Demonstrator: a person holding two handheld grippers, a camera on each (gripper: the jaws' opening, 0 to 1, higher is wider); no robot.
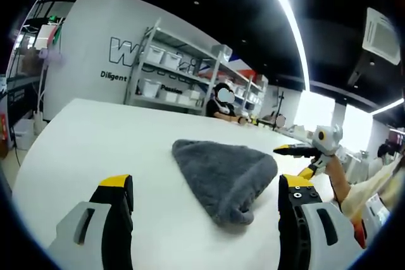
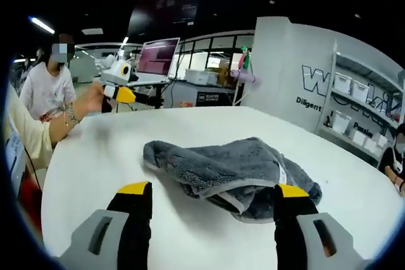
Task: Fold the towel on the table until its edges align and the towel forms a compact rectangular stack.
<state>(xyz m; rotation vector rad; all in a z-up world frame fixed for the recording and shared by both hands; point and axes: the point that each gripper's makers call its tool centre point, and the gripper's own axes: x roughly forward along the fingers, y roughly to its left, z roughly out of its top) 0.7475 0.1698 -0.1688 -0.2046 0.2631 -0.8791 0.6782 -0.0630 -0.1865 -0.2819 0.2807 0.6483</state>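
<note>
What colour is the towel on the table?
The towel is dark grey, with a lighter grey edge trim; the right gripper view shows it best.

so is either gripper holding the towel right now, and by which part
Nothing is held. The left gripper and right gripper both stand open, apart from the crumpled grey terry towel lying on the white table.

You are working in a lab or workshop hall: a white table (image 1: 95, 137), metal shelves (image 1: 183, 71) with white storage bins (image 1: 163, 59), a lettered wall (image 2: 297, 67), a monitor (image 2: 157, 57) on a bench, and ceiling strip lights (image 1: 288, 23).
</note>
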